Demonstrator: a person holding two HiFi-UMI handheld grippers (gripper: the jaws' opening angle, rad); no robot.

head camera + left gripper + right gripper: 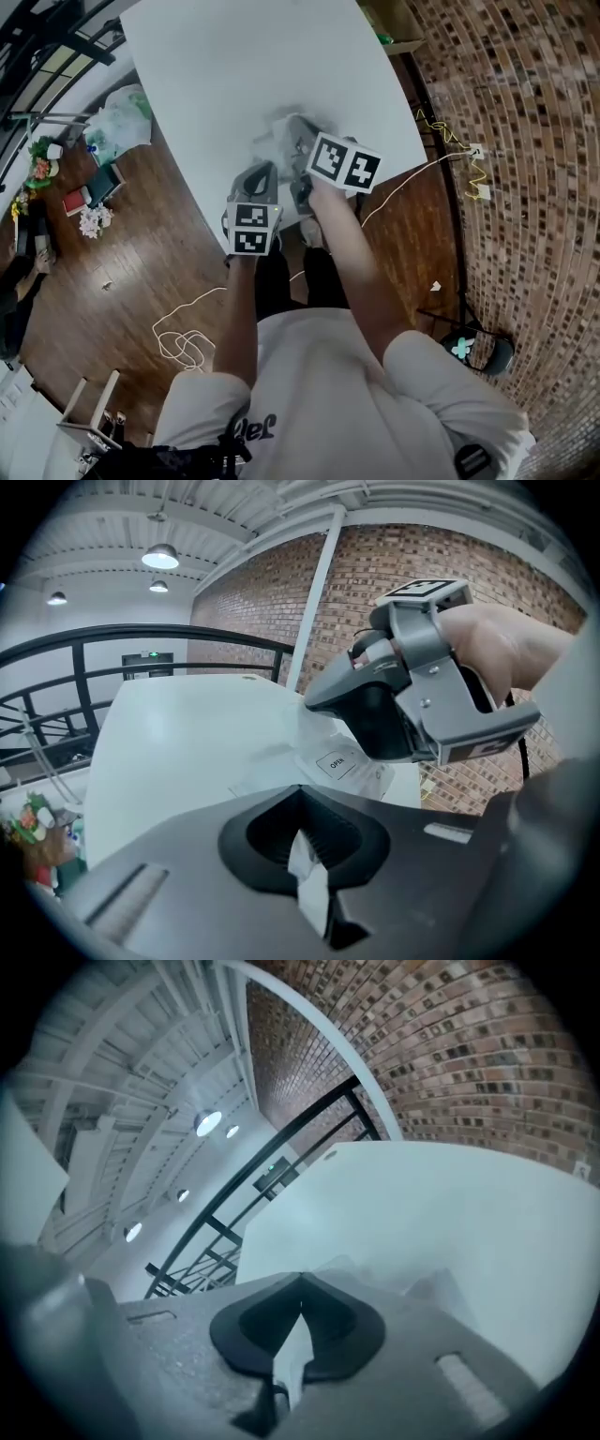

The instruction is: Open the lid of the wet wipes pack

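The wet wipes pack [278, 134] is a white crinkled pouch lying near the front edge of the white table [234, 66]. Its label marked OPEN [337, 761] shows in the left gripper view. My left gripper [265, 171] is at the pack's near side, shut on a fold of its white film [309, 878]. My right gripper [298, 141] reaches over the pack from the right, its jaws shut on a thin white flap [292, 1354], the pack's lid. In the left gripper view the right gripper [314, 703] hangs just above the label. The pack's top is mostly hidden behind both grippers.
The table's near edge runs just under my hands. On the wooden floor to the left lie a plastic bag [122, 112] and flowers [94, 220]. A white cable [187, 337] loops below. A brick wall [525, 141] stands to the right, with a cardboard box [398, 33] beside the table.
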